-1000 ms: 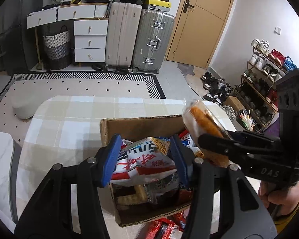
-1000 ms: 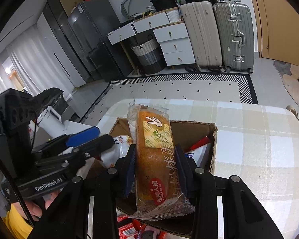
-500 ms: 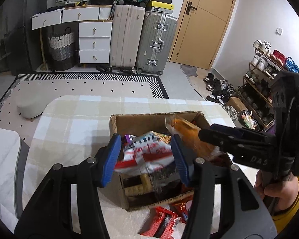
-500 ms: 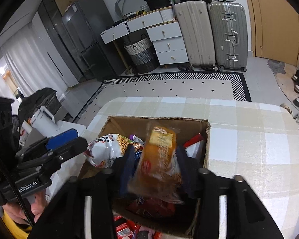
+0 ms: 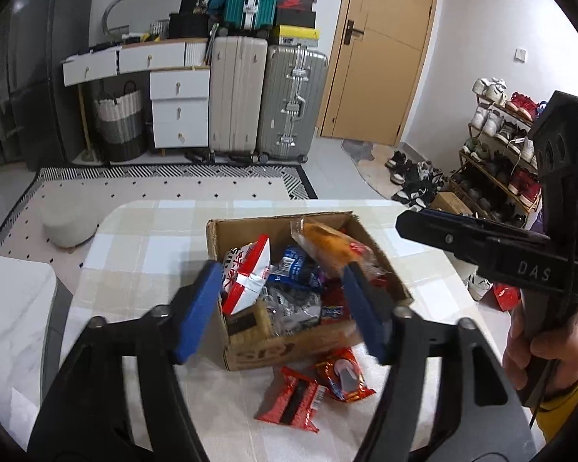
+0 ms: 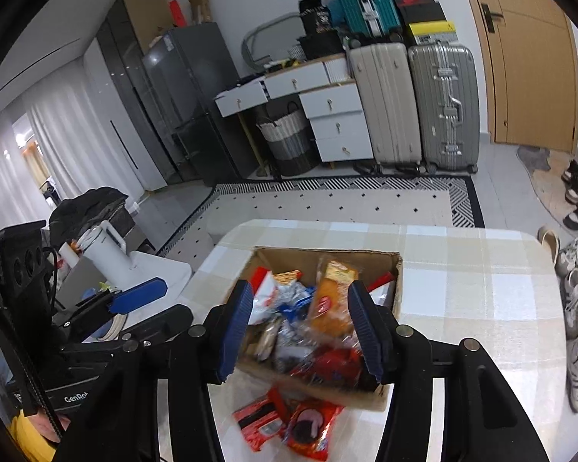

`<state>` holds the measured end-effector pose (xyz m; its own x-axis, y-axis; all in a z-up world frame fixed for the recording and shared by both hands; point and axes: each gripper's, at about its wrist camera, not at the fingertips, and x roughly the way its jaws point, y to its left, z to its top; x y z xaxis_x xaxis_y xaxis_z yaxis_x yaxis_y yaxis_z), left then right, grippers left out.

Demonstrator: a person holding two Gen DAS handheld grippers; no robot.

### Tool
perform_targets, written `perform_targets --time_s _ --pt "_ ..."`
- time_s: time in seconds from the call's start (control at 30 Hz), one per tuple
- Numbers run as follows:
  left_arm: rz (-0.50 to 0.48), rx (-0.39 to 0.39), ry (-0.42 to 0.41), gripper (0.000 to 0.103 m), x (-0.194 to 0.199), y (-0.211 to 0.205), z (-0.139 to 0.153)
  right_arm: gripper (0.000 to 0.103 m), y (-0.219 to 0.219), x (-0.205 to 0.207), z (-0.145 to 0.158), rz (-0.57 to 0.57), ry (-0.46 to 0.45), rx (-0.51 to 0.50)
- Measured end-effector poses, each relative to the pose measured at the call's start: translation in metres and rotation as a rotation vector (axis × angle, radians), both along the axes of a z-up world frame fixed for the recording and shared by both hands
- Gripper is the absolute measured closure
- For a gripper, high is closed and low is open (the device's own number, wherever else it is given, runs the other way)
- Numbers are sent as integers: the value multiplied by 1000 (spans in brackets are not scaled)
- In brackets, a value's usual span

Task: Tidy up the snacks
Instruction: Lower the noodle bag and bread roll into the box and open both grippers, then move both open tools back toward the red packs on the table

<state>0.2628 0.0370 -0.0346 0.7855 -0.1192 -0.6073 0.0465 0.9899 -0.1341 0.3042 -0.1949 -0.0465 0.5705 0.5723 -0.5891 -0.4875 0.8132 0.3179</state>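
Since a second ago we dropped both packets into the box (image 5: 304, 348); both grippers (image 5: 281, 304) (image 6: 302, 331) hang spread, empty. Near red packets (image 6: 289, 425) look light, crinkly, slippery: pinch mid-body

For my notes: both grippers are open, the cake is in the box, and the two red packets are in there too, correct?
Not quite. The two red packets lie on the table in front of the box, as the left wrist view shows. The rest is right.

Heaped cardboard box (image 5: 250, 350) mid-table, 2 red packets (image 5: 312, 385) in front; bare tablecloth (image 6: 481, 308) around.
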Motion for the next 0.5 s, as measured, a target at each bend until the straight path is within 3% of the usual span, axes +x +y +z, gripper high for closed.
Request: perform_targets --time_s 0.07,0.23,0.33,0.5 --pt "5 4 -32 30 -16 -4 10 40 0 -16 9 9 -26 3" --pt "4 32 -90 22 -58 -14 34 35 1 -61 35 39 -115 -3" --pt "11 47 -115 21 -83 -19 50 15 0 -87 50 35 -168 -15" --pt "24 51 -162 16 -125 -22 78 13 -6 -126 74 23 -232 -10"
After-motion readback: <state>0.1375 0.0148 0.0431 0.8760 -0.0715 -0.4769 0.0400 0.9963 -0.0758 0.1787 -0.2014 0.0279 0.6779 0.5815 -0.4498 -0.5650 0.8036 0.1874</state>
